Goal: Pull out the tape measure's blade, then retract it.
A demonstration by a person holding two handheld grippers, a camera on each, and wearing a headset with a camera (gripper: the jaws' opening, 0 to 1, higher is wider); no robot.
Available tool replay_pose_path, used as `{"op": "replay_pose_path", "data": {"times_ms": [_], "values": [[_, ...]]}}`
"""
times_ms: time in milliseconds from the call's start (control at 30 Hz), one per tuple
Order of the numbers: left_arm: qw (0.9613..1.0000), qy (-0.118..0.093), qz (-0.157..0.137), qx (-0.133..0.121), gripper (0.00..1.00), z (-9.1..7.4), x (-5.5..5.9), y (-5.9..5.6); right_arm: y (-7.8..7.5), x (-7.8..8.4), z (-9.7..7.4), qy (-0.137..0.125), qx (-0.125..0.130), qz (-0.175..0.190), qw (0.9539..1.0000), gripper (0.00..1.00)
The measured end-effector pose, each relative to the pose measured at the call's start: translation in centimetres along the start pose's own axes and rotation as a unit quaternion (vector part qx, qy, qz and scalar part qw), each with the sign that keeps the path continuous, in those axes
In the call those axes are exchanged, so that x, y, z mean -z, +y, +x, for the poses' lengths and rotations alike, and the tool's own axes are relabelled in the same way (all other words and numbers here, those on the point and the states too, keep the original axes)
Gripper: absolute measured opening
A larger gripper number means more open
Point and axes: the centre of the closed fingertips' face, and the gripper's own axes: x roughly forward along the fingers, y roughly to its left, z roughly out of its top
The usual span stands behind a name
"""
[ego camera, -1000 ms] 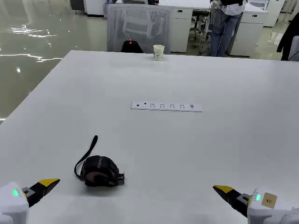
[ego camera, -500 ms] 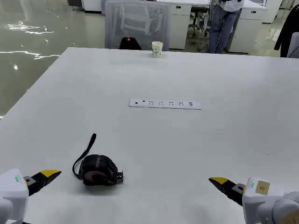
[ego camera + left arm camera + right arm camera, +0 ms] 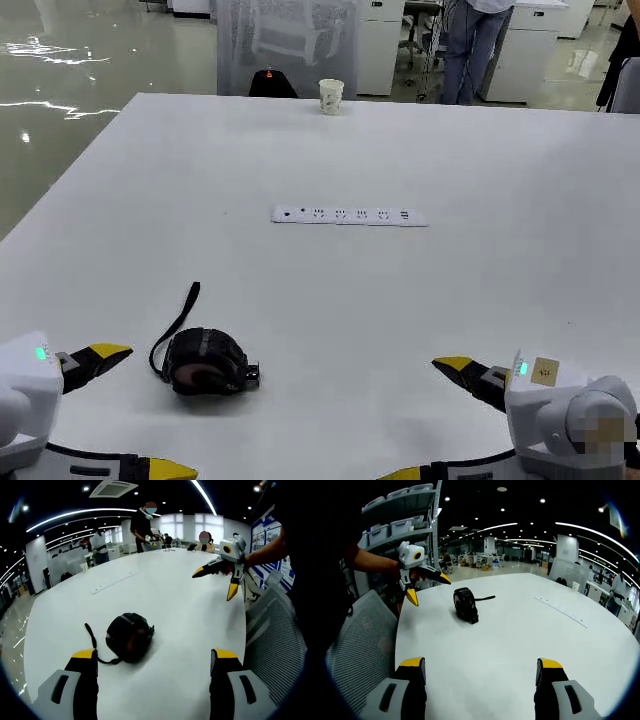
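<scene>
A black tape measure (image 3: 205, 362) lies on the white table (image 3: 330, 300) with its blade in and its black wrist strap (image 3: 178, 318) trailing away. My left gripper (image 3: 138, 410) is open just left of it, a short way off and not touching. In the left gripper view the tape measure (image 3: 129, 636) sits ahead between the yellow-tipped jaws of my left gripper (image 3: 153, 655). My right gripper (image 3: 425, 420) is open well to the right, with nothing between its jaws. From the right gripper view the tape measure (image 3: 465, 605) is farther off, beside the left gripper (image 3: 428, 589).
A white power strip (image 3: 347, 215) lies mid-table beyond the tape measure. A paper cup (image 3: 331, 96) stands near the far edge, with a mesh chair (image 3: 285, 35) behind it. A person (image 3: 480, 45) stands past the table. A mesh chair back (image 3: 360, 645) is close behind the grippers.
Both grippers have come forward a little over the table's near edge, so their lower jaws now show. The tape measure has not moved; the head view tilted down slightly.
</scene>
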Motion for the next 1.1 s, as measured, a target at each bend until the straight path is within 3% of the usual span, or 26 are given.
{"op": "replay_pose_path", "data": {"times_ms": [600,1100], "values": [[0.9988,0.026,0.032,0.027,0.81,1.5,-0.4,2.2,-1.2,-0.6,2.1,0.015,-0.035,-0.041,0.9985,0.80],[0.9941,0.057,0.070,0.061,0.69,2.6,-0.5,3.5,-1.7,-1.6,4.4,0.024,-0.074,-0.079,0.9938,0.68]]}}
